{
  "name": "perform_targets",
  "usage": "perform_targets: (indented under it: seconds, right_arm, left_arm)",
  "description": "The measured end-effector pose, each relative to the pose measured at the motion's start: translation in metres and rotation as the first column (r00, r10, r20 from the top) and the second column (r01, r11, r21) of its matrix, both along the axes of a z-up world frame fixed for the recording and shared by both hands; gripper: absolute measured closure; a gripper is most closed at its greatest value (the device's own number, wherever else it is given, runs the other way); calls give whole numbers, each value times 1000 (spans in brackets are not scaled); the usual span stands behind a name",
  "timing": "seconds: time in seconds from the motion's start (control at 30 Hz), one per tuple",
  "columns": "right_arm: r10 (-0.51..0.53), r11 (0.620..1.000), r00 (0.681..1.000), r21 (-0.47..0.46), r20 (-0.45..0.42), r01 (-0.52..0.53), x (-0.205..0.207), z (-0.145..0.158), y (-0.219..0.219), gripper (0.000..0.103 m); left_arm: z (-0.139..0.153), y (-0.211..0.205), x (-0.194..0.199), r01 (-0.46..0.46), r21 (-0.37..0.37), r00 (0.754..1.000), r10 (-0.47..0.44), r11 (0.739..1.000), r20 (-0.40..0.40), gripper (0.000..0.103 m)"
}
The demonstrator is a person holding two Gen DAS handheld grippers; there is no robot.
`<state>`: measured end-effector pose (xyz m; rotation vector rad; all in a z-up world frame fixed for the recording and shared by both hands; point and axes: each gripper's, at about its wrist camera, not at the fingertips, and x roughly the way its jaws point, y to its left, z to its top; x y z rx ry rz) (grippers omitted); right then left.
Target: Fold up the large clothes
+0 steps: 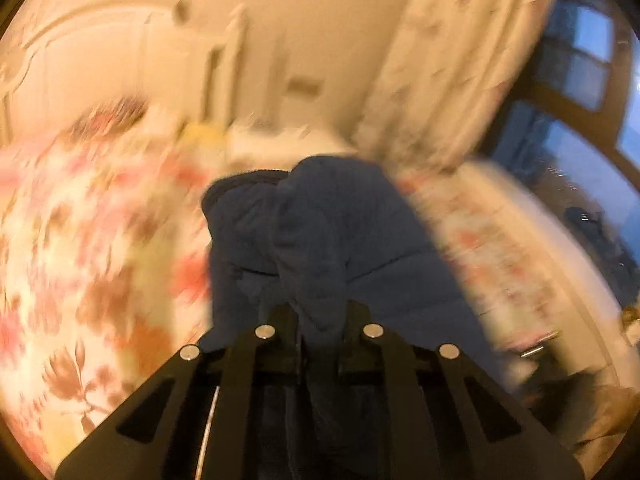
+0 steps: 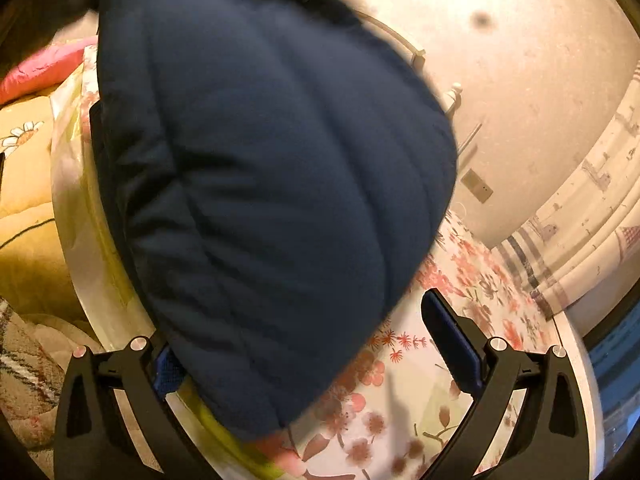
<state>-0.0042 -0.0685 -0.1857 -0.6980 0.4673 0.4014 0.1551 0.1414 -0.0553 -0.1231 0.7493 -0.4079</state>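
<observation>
A dark navy padded jacket [image 1: 340, 220] hangs in front of my left gripper [image 1: 320, 316], which is shut on a fold of its fabric; the cloth bunches up between the two black fingers. The left wrist view is blurred. In the right wrist view the same jacket [image 2: 260, 200] bulges as a large quilted mass over the bed. My right gripper [image 2: 304, 336] is open wide. Its left finger is mostly hidden under the jacket's edge, while its right finger [image 2: 452, 344] stands apart from the fabric, above the sheet.
A floral sheet [image 2: 440, 380] covers the bed [image 1: 80, 240]. A pink pillow [image 2: 40, 64] and a yellow daisy quilt [image 2: 24, 184] lie at the left. A patterned curtain [image 2: 580, 240] and a dark window [image 1: 580, 60] are at the right, with a pale wall [image 2: 520, 60] behind.
</observation>
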Motion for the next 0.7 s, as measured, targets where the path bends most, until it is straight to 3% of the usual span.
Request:
perform_targets:
  seconds: [0.07,0.13,0.23,0.33,0.43,0.5,0.57,0.7]
  right_arm:
    - [1,1000,1000,-2,2,-1,1,0,1,7]
    - [3,1000,1000,-1,0,-3,-1,0,3,7]
    - [17,1000,999,5,-39,-17,3,5,0,7]
    - [130,991,987,39,-90,-127,1,20,-13,7]
    - [264,934,951,290,-161,-210,-5,57,-36,7]
    - [311,889,937,398,-159,-228,-1,78,-38,7]
    - [317,882,938,406,-141,-237,7,94,-23,10]
    - [300,908,948,337,-104,-250,29,103,36,13]
  left_arm:
    - [-31,25,9,11,-129,999,-16,992,-40,91]
    - [-37,35,9,12,-193,999,-19,981,-34,91]
    - [-34,30,10,14,-166,999,-19,986,-28,90]
    - [-41,33,11,11,-188,999,-18,982,-37,89]
    - [-52,38,10,10,-207,999,-18,978,-36,86]
    - [-56,38,9,4,-212,999,-12,977,-35,86]
    - [-54,35,7,-3,-199,999,-4,980,-31,86]
    - [-52,31,3,-7,-163,1000,3,987,-22,86]
